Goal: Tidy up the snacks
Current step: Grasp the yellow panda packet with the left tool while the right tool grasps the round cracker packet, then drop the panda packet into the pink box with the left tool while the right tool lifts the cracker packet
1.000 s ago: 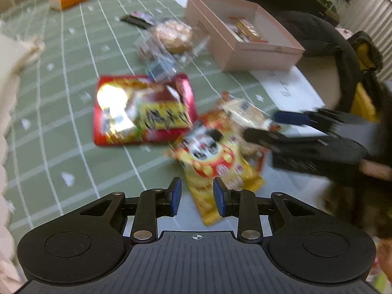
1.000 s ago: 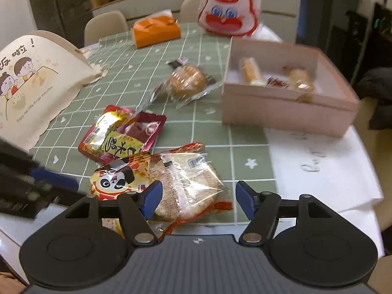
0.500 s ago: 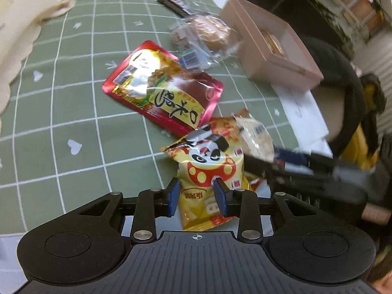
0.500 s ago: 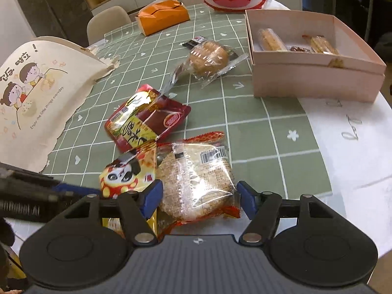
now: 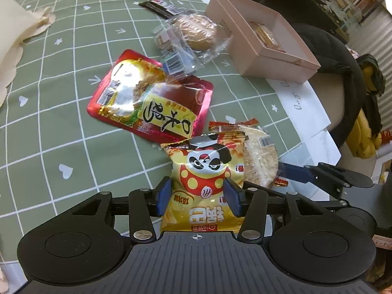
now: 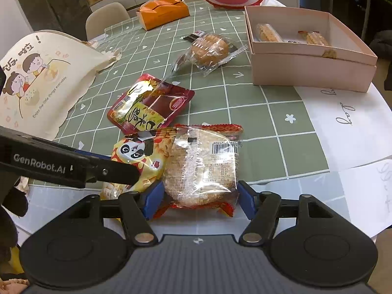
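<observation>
My left gripper (image 5: 198,197) has its fingers spread on either side of the yellow panda snack bag (image 5: 204,178), which lies at the near edge of the green checked tablecloth (image 5: 61,127), though I cannot tell whether the pads touch it. My right gripper (image 6: 199,199) is likewise open around the clear-wrapped rice cracker pack (image 6: 201,169) lying just beside that bag. Beyond them I see a red foil pouch (image 6: 149,105), a wrapped round cake (image 6: 208,50) and the pink box (image 6: 311,68) holding a few snacks
</observation>
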`<state>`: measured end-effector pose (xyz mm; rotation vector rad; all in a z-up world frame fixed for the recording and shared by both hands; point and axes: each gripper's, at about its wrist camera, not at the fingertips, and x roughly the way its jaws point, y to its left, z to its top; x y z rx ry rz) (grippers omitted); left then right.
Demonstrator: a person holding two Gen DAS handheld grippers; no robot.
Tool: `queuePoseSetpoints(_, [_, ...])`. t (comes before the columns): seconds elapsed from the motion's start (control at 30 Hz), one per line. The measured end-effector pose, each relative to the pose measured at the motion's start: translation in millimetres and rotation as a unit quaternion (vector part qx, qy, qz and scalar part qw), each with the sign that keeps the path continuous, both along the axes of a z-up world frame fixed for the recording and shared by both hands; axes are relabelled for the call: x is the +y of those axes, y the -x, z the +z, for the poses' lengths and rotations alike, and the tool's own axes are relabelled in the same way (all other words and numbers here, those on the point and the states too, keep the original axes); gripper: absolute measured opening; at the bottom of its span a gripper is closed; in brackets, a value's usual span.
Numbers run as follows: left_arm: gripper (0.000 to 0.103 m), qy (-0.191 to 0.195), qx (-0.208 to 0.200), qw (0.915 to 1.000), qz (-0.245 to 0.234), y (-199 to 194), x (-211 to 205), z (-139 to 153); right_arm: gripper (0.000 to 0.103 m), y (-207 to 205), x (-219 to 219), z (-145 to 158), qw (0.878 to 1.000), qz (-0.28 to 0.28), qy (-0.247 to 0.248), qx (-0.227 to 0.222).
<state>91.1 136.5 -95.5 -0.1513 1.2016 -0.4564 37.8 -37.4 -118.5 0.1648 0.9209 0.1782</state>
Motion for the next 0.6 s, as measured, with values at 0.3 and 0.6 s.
queuePoseSetpoints(0.3, [0.054,-0.011,0.006,0.9999,-0.011,0,-6,1,0.067,-4,3,0,1.0,0.008,0.01,0.005])
queuePoseSetpoints(0.6, [0.061,-0.058,-0.033,0.9973,-0.032,4,-26,3,0.067,12,-14,8,0.999,-0.014,0.023,-0.016])
